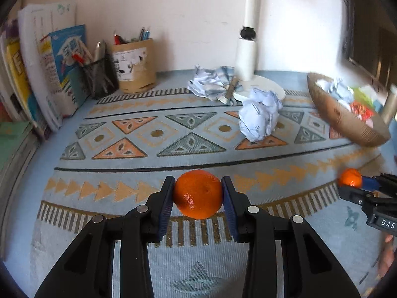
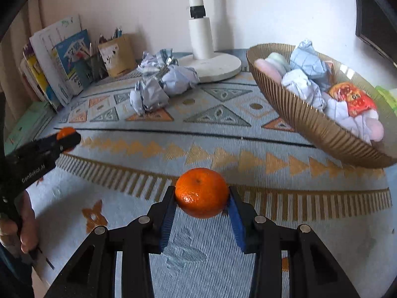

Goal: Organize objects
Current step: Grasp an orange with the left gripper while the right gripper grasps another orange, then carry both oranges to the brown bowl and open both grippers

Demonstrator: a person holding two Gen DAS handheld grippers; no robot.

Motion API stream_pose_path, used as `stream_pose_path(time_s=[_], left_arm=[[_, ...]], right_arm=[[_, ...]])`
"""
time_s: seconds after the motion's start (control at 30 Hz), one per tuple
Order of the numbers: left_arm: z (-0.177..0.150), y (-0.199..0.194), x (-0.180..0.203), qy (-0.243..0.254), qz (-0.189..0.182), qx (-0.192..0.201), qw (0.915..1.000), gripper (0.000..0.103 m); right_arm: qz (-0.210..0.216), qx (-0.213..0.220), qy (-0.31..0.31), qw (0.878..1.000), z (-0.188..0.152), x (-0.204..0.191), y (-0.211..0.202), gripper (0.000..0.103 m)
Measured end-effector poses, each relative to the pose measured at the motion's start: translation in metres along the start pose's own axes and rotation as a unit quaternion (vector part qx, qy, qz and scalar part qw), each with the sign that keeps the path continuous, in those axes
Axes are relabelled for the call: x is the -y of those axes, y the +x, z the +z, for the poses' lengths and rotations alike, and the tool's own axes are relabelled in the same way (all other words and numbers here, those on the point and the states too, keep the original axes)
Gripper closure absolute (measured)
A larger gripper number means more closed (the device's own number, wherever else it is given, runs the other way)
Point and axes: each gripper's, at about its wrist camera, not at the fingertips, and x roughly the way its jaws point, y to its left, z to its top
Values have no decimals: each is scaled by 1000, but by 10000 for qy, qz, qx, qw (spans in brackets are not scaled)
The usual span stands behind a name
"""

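Two hand-held grippers hold tangerines; only right view (image 2: 201,193) shows basket (image 2: 310,124) contents.

1. A patterned woven cloth (image 1: 173,134), light blue with orange and grey triangles, is covering the surface.
2. A white lamp base (image 2: 213,68) is standing on it near the wall.
3. Crumpled paper balls (image 2: 161,84) are lying just beside that base.
4. A ribbed brown basket (image 2: 310,121) is sitting on it.
5. Two pen holders (image 1: 119,74) and upright books (image 1: 49,74) are standing at the other end.
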Motion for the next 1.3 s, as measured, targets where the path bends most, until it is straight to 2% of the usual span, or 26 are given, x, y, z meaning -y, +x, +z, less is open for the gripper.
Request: stream_pose_path(time_s=[0.1, 0.17, 0.4, 0.53, 0.67, 0.77, 0.83, 0.9, 0.97, 1.03, 1.17, 1.3], left_arm=[[0, 4, 11, 277, 75, -122, 9995, 68], [0, 4, 10, 268, 29, -142, 9995, 67], [0, 5, 8, 162, 31, -157, 9997, 67], [0, 6, 8, 183, 49, -183, 9997, 67], [-1, 7, 9, 207, 83, -221, 9995, 67], [-1, 8, 12, 265, 128, -232, 9993, 68], [-1, 4, 13, 343, 152, -140, 9992, 68], [0, -3, 19, 444, 161, -53, 9989, 68], [5, -15, 28, 499, -61, 70, 9987, 68], [17, -30, 43, 523, -334, 294, 9976, 68], [48, -43, 82, 670, -902, 599, 9919, 68], [84, -28, 136, 923, -1220, 681, 9859, 68]], right_arm=[[133, 14, -82, 9999, -1, -1, 0, 54], [280, 3, -82, 9996, -1, 0, -1, 40], [115, 205, -53, 9997, -3, -4, -8, 40], [-132, 246, -290, 9992, -3, -13, -8, 42], [-147, 55, -133, 9998, -1, -7, 0, 64], [-193, 97, -217, 9995, -1, -11, -2, 64], [-185, 286, -440, 9985, -3, -19, -11, 64], [126, 419, -498, 9978, -6, -20, -23, 64], [451, 415, -333, 9976, -5, -12, -32, 64], [529, 535, -126, 9971, 5, 1, -49, 64], [629, 1118, 418, 9909, 34, 51, -96, 64], [-36, 1603, 936, 9826, 65, 117, -126, 64]])
